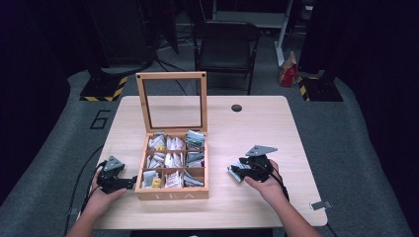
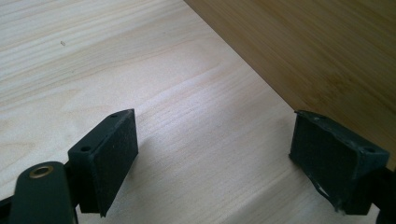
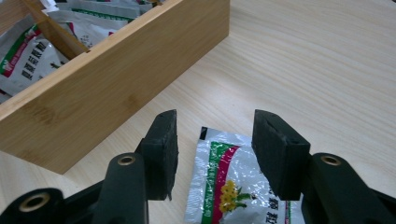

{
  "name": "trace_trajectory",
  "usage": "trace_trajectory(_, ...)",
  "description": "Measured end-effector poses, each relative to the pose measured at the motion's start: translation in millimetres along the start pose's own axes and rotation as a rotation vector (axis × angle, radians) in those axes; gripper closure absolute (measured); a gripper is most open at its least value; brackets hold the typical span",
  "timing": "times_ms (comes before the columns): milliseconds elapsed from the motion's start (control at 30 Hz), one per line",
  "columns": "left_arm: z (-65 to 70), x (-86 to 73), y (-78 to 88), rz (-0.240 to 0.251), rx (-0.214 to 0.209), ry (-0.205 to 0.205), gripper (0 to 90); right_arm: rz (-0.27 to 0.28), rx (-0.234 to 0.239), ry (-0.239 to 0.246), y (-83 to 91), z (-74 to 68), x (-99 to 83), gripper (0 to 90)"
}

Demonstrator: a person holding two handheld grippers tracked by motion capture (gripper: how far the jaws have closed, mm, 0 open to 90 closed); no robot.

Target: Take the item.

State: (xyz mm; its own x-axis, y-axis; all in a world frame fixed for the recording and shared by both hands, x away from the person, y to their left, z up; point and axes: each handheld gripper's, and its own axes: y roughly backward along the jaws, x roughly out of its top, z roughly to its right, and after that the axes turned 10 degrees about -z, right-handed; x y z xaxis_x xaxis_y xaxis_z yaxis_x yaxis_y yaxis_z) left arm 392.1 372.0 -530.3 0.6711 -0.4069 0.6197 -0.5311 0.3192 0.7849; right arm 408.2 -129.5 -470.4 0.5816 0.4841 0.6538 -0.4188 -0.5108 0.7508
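1. Right gripper view gives us the step in hand: a tea sachet [image 3: 233, 182] lies flat on the table [image 3: 327, 70], just beside the outer wall of the tea box [image 3: 116, 88], and the right gripper [image 3: 215, 154] stands over it with its jaws about half open. The pads straddle the sachet without pressing on it, so we judge it released, not held.
2. To finish this step well, we lift the right gripper straight up, so that neither pad drags the foil sideways.
3. In the high view, we see the left gripper [image 1: 132, 181] resting on the table at the left wall of the tea box [image 1: 172, 193]. Its jaws stand wide open and hold nothing; one pad [image 2: 334, 156] sits close against the wood.
4. We keep the left gripper there to steady the box during any further picking.
5. The box has nine compartments, and its glazed lid [image 1: 172, 101] stands upright at the back. All compartments appear to contain sachets, mostly silver-white; the front-left one shows something yellow. Counts we cannot tell.
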Motion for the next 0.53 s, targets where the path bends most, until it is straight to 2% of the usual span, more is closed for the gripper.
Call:
trace_trajectory(400,0.0,0.0,0.0,0.0,0.0,0.0,14.6,0.014,0.006,0.032,-5.0,-11.1,-5.0,49.0)
trace_trajectory(533,0.0,0.0,0.0,0.0,0.0,0.0,14.6,0.007,-0.027,0.072,-8.9,-18.1,-8.5,46.8)
